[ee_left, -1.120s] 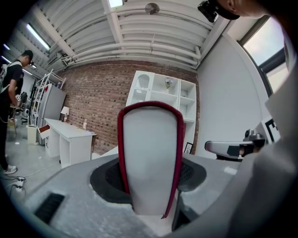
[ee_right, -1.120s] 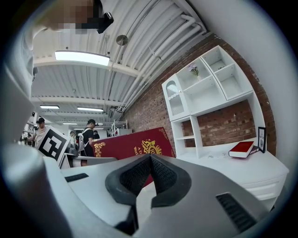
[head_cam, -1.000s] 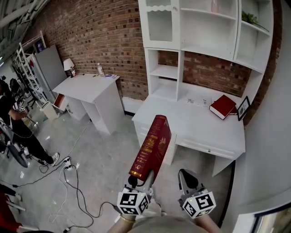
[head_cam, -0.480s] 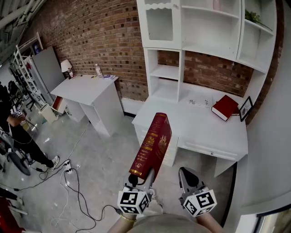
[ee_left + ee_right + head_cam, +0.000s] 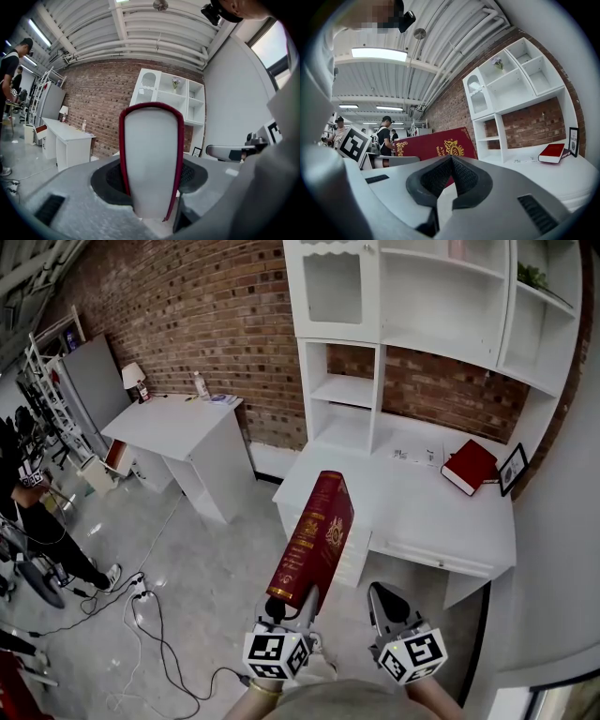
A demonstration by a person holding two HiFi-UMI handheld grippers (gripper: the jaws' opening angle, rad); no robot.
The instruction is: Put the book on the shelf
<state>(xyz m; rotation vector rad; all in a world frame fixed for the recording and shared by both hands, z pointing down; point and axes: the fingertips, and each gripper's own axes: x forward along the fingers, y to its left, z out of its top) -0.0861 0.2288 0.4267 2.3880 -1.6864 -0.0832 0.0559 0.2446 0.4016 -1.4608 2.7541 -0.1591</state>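
A thick red book with gold print stands tilted forward, its lower end clamped in my left gripper. In the left gripper view its white page edge fills the gap between the jaws of that gripper. My right gripper hangs beside it at the bottom, shut and empty; in its own view the jaws of this gripper meet, with the held book behind them. The white shelf unit rises ahead over a white desk.
A second red book and a picture frame lie at the desk's right back. A separate white table with a lamp stands left. A person and floor cables are at far left.
The view has crept slightly toward the desk and shelves, which sit a little more to the right. Both grippers and the held book keep their places in the picture.
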